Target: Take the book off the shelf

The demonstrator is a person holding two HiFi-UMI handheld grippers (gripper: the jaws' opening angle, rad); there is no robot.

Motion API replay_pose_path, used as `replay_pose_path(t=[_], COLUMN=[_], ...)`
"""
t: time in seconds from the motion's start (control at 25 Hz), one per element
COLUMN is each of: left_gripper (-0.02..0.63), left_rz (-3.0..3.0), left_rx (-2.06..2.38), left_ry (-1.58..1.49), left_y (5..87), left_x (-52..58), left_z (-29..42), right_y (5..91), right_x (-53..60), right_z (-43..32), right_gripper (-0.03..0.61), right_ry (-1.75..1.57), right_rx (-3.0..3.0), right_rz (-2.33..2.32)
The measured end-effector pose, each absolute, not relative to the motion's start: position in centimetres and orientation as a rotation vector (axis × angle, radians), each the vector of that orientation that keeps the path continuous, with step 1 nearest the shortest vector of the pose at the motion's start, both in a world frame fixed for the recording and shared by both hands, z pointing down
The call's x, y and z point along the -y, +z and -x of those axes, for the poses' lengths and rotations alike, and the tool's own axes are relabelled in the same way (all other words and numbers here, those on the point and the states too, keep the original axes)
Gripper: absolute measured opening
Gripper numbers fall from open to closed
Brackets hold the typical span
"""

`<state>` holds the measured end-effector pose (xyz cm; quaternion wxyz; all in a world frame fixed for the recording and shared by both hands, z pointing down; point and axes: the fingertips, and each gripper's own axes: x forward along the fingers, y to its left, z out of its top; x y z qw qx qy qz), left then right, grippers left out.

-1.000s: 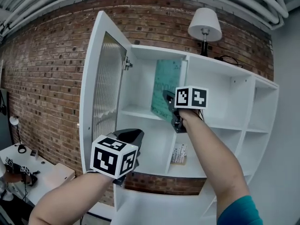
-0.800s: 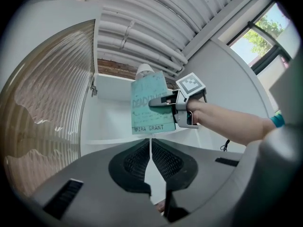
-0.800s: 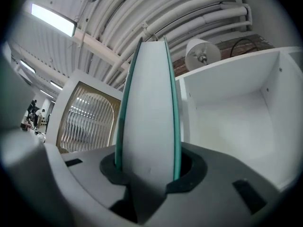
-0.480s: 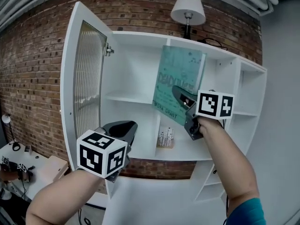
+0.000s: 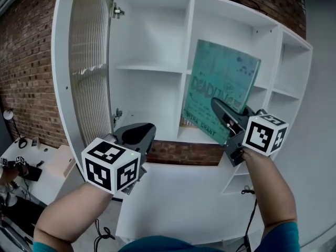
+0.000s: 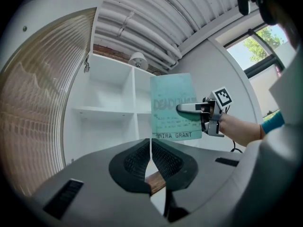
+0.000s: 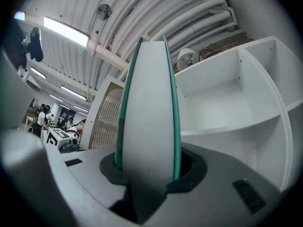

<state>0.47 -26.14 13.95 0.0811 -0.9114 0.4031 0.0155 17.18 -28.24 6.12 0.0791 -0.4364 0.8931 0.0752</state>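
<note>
Left gripper (image 6: 151, 148) jaws together, nothing between them. Ahead, right gripper (image 6: 189, 109) clamps teal book (image 6: 174, 107) upright by its right edge, in front of white shelf (image 6: 106, 110). Ribbed glass door (image 6: 38, 93) open at left. Brown strip behind the jaws, possibly wood.

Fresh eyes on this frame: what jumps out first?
The big teal book stands out first. It is clamped in the right claw and tilted in front of the white shelf unit. Next is the ribbed-glass door, swung open at the unit's left. The left claw sits low at left, shut and empty.
</note>
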Motion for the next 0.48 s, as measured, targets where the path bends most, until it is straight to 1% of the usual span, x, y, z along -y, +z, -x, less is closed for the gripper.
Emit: replay_pose_path(t=[0.32,0.48], left_gripper=[0.014,0.014], left_rz=[2.8,2.872], left_rx=[-1.248,-1.265], left_ry=[0.008,-0.022], left_y=[22.2,28.5], left_x=[29.3,30.1], left_z=[0.2,0.3], right_y=[15.4,21.0], right_x=[29.2,28.9], right_z=[-18.2,-18.7], right_gripper=[0.156,0.155], right_ry=[0.172,0.102], right_rx=[-2.69,-2.703], right_rz=[1.319,1.318])
